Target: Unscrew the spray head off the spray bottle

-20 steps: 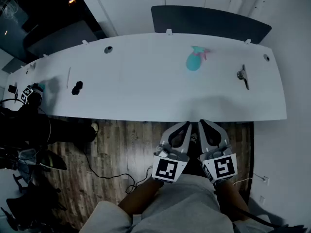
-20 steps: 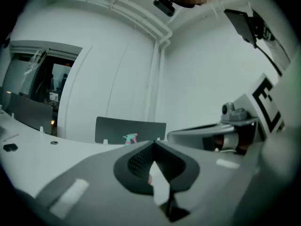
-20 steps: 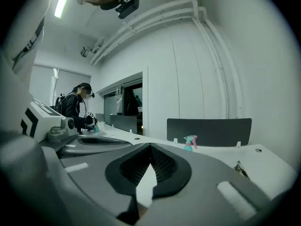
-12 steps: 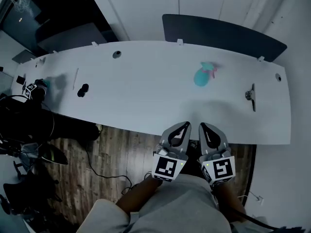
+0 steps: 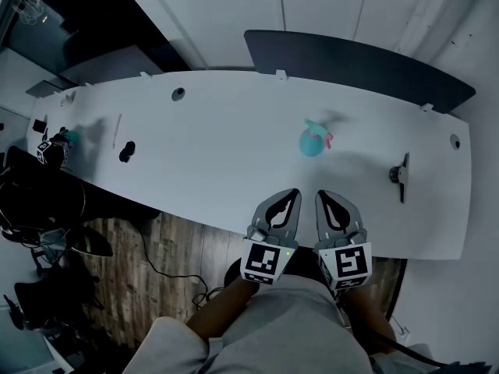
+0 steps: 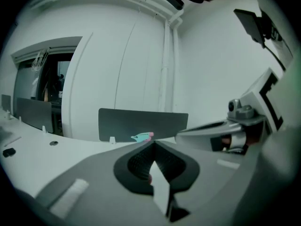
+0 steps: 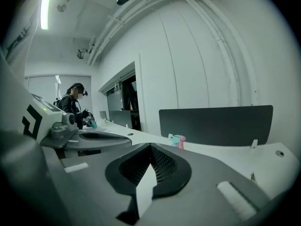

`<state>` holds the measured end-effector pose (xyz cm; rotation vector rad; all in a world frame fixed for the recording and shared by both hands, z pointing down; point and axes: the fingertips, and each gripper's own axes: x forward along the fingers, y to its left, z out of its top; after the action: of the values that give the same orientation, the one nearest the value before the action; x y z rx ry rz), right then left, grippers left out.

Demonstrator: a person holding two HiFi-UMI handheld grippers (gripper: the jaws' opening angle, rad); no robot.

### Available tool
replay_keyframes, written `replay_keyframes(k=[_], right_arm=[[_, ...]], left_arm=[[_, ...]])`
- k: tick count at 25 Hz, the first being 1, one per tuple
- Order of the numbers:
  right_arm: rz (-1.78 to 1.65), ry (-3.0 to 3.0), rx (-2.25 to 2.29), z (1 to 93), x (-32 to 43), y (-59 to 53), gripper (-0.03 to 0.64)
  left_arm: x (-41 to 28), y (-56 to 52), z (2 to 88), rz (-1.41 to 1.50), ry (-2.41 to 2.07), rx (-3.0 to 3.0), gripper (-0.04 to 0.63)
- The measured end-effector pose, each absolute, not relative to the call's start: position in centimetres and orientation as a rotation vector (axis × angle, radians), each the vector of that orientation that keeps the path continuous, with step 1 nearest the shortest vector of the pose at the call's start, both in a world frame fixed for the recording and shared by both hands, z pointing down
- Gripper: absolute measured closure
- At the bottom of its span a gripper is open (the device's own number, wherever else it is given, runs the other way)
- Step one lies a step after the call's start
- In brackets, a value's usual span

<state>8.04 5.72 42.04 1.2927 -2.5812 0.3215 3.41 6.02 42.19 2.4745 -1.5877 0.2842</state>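
Head view, clock read on the frame.

- 9 o'clock edge: a second person (image 5: 35,201) in dark clothes at the far end of the long white table (image 5: 234,170). They hold a marker cube (image 5: 44,149) with something teal beside it, too small to name.
- 10 o'clock: small black object (image 5: 126,152) on the tabletop. A round cable hole (image 5: 178,94) lies further back toward 11.
- 6 o'clock, just off the table's near edge: left gripper (image 5: 289,194), over the person's lap. Its own view shows the jaws pressed together at the tips, nothing between them (image 6: 153,143).
- 1 o'clock from the left gripper's tips, well apart from them: teal spray bottle (image 5: 312,143) on the table, touched by neither gripper. The spray head (image 5: 313,125) sits on it, with pink at one side. It is seen low and small past the jaw tips in both gripper views (image 6: 141,137) (image 7: 176,140).
- Just right of the left gripper, side by side with it: right gripper (image 5: 324,195). Its jaws are likewise closed tip to tip and empty (image 7: 150,145).
- 12 to 2 o'clock, behind the table: dark divider panel (image 5: 359,62).
- 3 o'clock: metal clamp-like fitting (image 5: 400,175) near the table's right end.
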Motion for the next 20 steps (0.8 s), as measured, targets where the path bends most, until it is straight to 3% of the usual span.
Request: replay_keyframes(k=[20], right_arm=[[0.448,-2.417,1.418,45.1,8.4,-0.7,0.617]], left_arm=[[2.7,-3.2,46.1,0.387,-1.395,2.522,0.594]])
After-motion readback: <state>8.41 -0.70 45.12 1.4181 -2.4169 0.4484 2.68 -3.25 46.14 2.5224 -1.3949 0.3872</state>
